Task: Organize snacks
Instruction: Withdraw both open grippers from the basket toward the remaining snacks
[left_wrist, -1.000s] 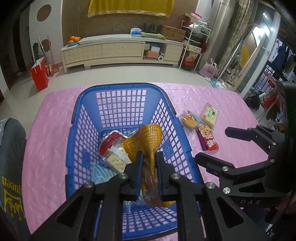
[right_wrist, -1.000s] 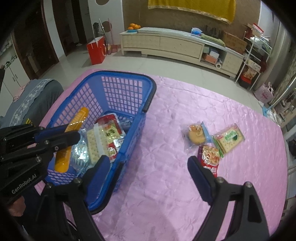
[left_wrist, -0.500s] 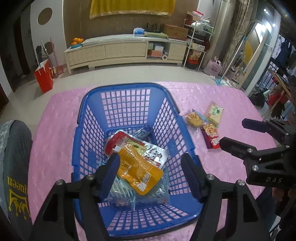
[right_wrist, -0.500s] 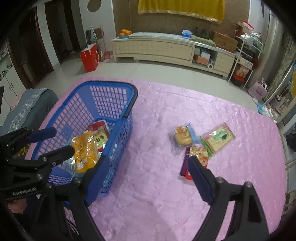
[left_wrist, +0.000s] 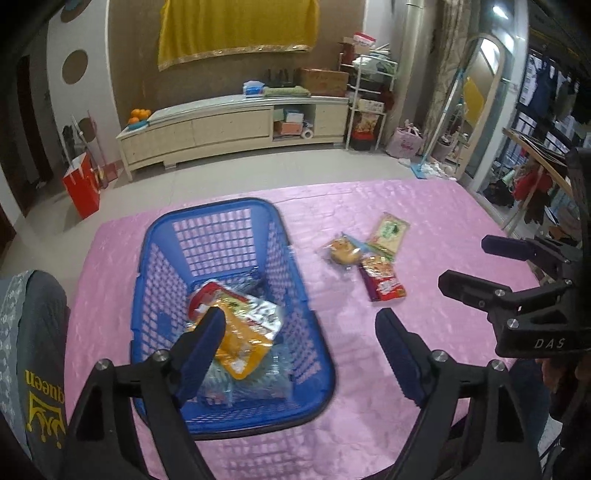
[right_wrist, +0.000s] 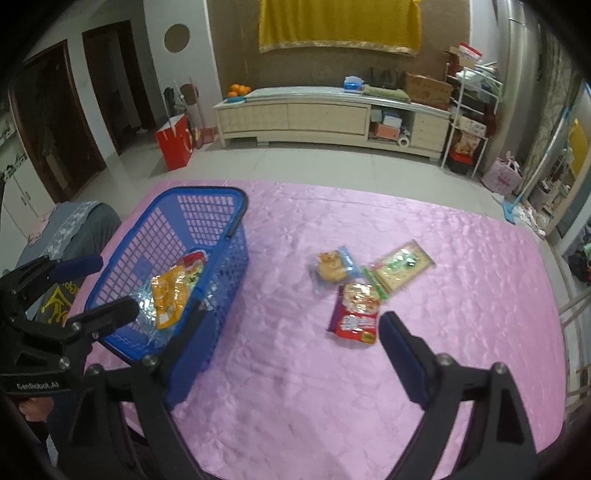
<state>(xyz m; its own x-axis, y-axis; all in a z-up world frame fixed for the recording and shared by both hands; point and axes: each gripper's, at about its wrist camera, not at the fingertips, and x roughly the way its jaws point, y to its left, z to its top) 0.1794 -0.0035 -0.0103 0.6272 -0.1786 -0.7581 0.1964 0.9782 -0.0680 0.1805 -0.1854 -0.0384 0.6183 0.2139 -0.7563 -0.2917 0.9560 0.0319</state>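
Three snack packs lie loose on the pink tablecloth (right_wrist: 369, 406), right of the blue basket (right_wrist: 236, 206) — a clear pack with a round pastry (right_wrist: 332, 267), a green-printed cracker pack (right_wrist: 402, 267) farther right, and a red packet (right_wrist: 356, 314) nearest the camera. These three touch or overlap at the edges and sit well apart from the basket. Inside the basket: an orange pouch (left_wrist: 240, 347) on top of a pile, with a red-and-white pack (left_wrist: 208, 295) and clear wrappers under it.

Left gripper (left_wrist: 299, 345) hangs over the basket's near right part, jaws spread wide and just been opening, nothing between the pads; the orange pouch lies below the left finger, released. Right gripper (right_wrist: 291, 336) is over the tablecloth between basket and red packet, jaws wide too, opening a bit more, empty — no pad touches any snack.

Far behind: a long cream cabinet (right_wrist: 325, 118), a red paper bag (right_wrist: 173, 142) on the floor, a yellow cloth (right_wrist: 338, 24) on the wall.
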